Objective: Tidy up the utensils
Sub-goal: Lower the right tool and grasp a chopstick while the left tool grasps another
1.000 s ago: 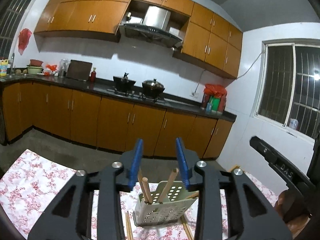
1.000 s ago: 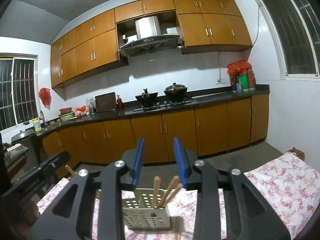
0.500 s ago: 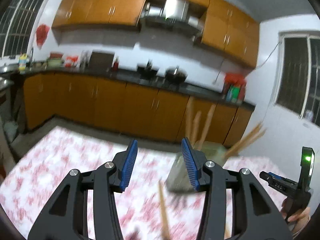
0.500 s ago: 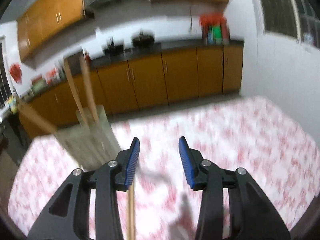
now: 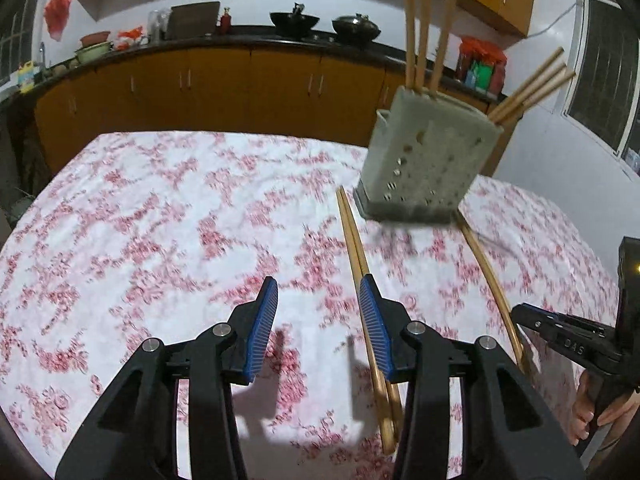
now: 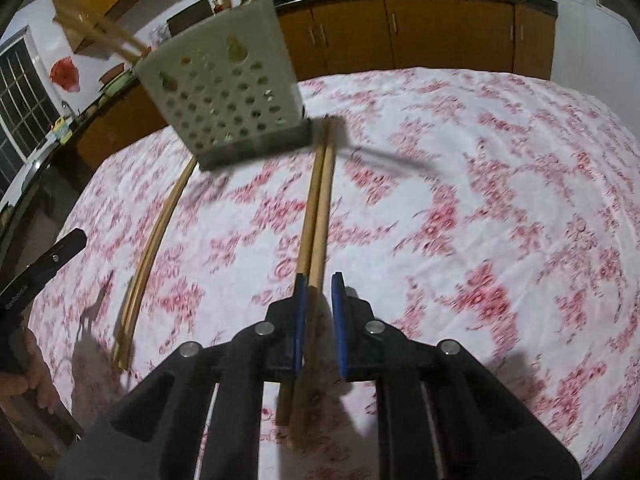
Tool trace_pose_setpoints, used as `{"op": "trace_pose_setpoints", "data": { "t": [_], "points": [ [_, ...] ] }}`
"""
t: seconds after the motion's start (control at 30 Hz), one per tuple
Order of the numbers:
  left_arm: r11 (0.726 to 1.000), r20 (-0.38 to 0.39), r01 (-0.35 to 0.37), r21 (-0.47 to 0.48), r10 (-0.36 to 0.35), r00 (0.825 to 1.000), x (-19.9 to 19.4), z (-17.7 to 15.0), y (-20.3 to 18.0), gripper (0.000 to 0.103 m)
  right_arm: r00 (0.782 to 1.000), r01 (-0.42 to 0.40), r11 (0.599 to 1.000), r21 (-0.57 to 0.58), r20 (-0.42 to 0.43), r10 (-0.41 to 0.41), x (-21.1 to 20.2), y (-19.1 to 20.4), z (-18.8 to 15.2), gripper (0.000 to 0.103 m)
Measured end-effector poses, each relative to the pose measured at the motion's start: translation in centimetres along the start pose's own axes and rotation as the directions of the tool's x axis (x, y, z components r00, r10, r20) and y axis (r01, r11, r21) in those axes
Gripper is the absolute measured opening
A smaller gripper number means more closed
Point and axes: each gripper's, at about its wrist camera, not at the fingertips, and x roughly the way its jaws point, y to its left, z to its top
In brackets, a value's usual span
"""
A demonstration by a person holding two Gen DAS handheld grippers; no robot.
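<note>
A pale perforated utensil holder stands on the floral tablecloth with several wooden chopsticks sticking out of it. Two pairs of chopsticks lie flat on the cloth in front of it. My left gripper is open above the cloth, with one pair running under its right finger. My right gripper is narrowly open and hovers over the near end of a pair; the jaws straddle it without closing on it. The other pair lies to its left.
The floral tablecloth covers the table, whose far edge faces orange kitchen cabinets. The right gripper's body shows at the right of the left wrist view; the left gripper's finger shows at the left of the right wrist view.
Both grippers have tilted down from facing the kitchen to facing the table and dropped toward the chopsticks. The right jaws have narrowed over one pair.
</note>
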Motion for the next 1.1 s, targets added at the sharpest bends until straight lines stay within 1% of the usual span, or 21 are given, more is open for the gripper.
{"op": "trace_pose_setpoints", "data": {
  "t": [0.13,0.2,0.33,0.43,0.53,0.63,0.77,0.87,0.93,1.0,1.03,1.1],
  "points": [
    [1.0,-0.024,0.016,0.006,-0.016,1.0,0.6,-0.6,-0.4,0.041,0.999,0.036,0.999,-0.02,0.0,-0.036,0.2,0.2,0.2,0.01],
    [1.0,-0.038,0.031,0.003,-0.031,0.999,0.8,-0.8,-0.6,0.04,0.996,0.086,0.996,-0.021,0.002,-0.086,0.3,0.0,0.2,0.008],
    [0.998,-0.069,0.067,0.009,-0.067,0.995,1.3,-1.2,-1.0,0.034,0.989,0.144,0.989,0.015,0.015,-0.145,0.3,-1.3,0.4,0.008],
    [0.995,-0.1,0.099,0.02,-0.097,0.99,1.8,-1.6,-1.5,0.026,0.987,0.156,0.987,0.042,0.017,-0.157,0.1,-2.3,0.5,0.008],
    [0.993,-0.124,0.115,0.031,-0.111,0.986,2.2,-2.0,-1.9,0.024,0.987,0.159,0.986,0.047,0.018,-0.16,-0.1,-2.9,0.4,0.008],
    [0.993,-0.145,0.111,0.046,-0.103,0.984,2.6,-2.3,-2.3,0.022,0.987,0.162,0.986,0.043,0.019,-0.163,0.0,-2.9,0.4,0.008],
    [0.994,-0.177,0.083,0.065,-0.071,0.982,3.4,-2.7,-2.4,0.019,0.985,0.173,0.984,0.032,0.022,-0.173,0.0,-2.8,0.4,0.008],
    [0.995,-0.177,0.068,0.078,-0.054,0.983,3.6,-2.8,-2.5,0.019,0.98,0.198,0.98,0.025,0.026,-0.198,-0.1,-2.9,0.4,0.008],
    [0.995,-0.177,0.056,0.088,-0.04,0.983,3.8,-2.6,-2.8,0.019,0.98,0.198,0.98,0.026,0.024,-0.199,-0.2,-3.0,0.4,0.008],
    [0.995,-0.175,0.048,0.088,-0.031,0.984,4.1,-2.4,-2.9,0.019,0.98,0.195,0.981,0.02,0.025,-0.195,-0.2,-2.9,0.3,0.012],
    [0.995,-0.173,0.044,0.085,-0.028,0.984,4.3,-2.3,-3.0,0.019,0.981,0.193,0.981,0.013,0.026,-0.193,-0.2,-2.7,0.2,0.012],
    [0.996,-0.17,0.035,0.088,-0.019,0.985,4.5,-2.1,-3.0,0.017,0.982,0.189,0.982,-0.005,0.028,-0.189,-0.1,-2.3,0.1,0.012]
  ]
}}
